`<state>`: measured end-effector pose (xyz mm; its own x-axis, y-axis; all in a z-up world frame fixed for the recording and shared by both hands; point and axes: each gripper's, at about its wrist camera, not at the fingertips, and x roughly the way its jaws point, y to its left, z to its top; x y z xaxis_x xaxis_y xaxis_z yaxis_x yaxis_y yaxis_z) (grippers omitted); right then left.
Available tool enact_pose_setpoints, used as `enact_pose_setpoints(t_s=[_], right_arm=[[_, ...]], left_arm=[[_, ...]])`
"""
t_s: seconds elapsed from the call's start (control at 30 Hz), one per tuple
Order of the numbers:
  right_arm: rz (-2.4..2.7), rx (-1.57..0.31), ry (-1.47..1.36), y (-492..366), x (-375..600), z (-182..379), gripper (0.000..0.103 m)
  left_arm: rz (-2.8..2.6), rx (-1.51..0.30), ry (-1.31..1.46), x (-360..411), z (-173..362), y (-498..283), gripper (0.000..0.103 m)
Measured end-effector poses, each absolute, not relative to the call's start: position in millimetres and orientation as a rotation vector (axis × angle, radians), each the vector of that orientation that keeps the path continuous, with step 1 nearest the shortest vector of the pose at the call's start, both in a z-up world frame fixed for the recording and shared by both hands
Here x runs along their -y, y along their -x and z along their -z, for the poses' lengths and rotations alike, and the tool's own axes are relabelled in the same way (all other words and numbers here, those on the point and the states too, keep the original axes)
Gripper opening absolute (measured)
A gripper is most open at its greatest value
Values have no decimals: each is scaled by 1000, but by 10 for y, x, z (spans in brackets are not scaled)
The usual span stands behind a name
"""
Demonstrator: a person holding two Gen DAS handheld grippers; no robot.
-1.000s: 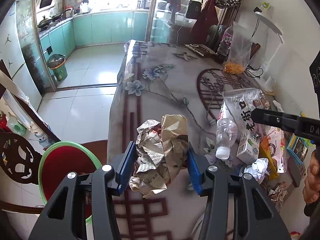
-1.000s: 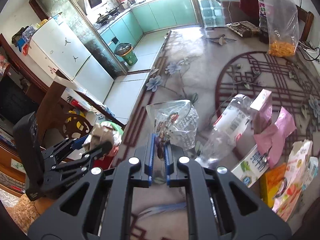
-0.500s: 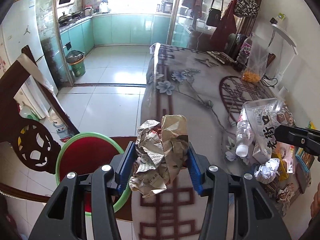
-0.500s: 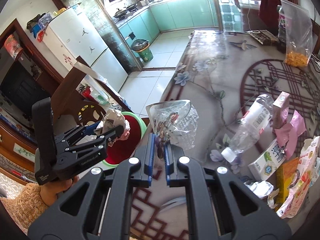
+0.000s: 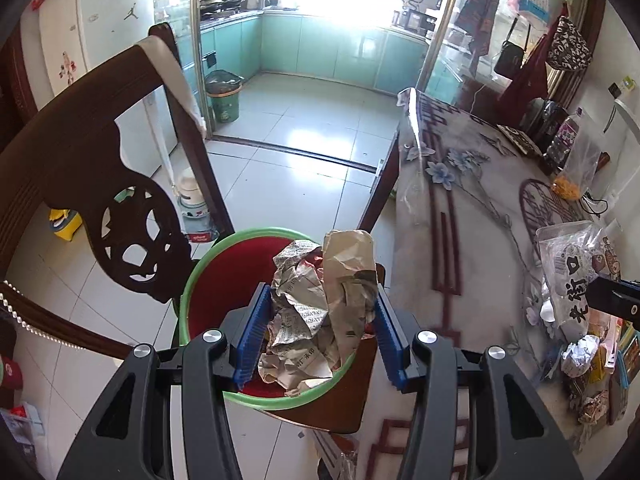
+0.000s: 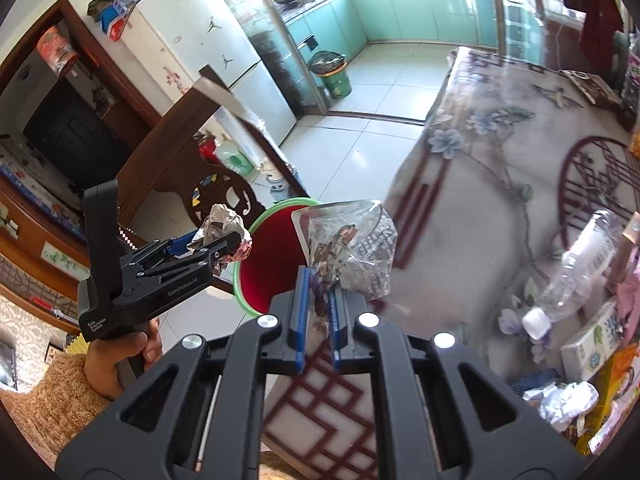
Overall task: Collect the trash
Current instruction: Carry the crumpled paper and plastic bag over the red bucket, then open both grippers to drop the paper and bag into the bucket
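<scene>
The left gripper (image 5: 318,330) has its jaws clamped on crumpled paper (image 5: 324,304) above the green-rimmed bin (image 5: 188,292). The right gripper (image 6: 318,312) pinches a clear wrapper (image 6: 352,248) nearby. I think the next move is dropping both inside the bin.

Between the left gripper's (image 5: 318,330) blue pads (image 5: 251,336), the crumpled newspaper wad (image 5: 320,308) is beige with black print. Below it, a red bin (image 5: 224,280) rimmed green; rightward, a grey floral tablecloth (image 5: 472,216).

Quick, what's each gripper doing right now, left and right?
Left gripper: closed on the crumpled paper wad.
Right gripper: closed on the clear plastic bag.
</scene>
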<state>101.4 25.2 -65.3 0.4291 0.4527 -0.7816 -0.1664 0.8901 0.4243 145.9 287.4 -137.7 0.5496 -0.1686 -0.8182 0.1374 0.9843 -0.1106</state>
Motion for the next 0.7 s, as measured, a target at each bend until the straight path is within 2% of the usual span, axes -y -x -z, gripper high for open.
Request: enact_pose_setpoints(t_s=[0.7], right_arm=[[-556, -1133, -197, -1542, -1036, 865, 10]], left_arm=[[65, -1020, 77, -3478, 1605, -1696, 49]])
